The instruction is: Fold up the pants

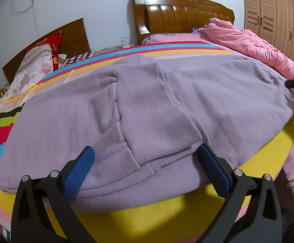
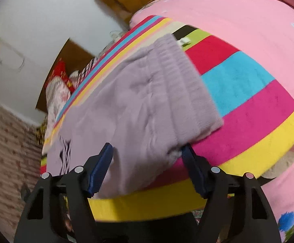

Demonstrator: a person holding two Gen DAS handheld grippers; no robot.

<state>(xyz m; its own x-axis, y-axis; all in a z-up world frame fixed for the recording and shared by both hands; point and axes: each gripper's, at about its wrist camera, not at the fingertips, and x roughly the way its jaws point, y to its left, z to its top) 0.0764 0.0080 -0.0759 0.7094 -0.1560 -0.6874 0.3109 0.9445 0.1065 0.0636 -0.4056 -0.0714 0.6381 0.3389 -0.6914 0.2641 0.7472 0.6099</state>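
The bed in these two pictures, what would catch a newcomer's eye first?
The lilac pants lie folded across a bright striped blanket near the bed's front edge. The left gripper straddles a ribbed cuff, jaws open, and the right gripper straddles the waistband end. A pink quilt lies bunched behind.

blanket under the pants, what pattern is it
The fleece blanket has bold stripes in yellow, magenta, blue, red, lime and black, clearest in the right wrist view.
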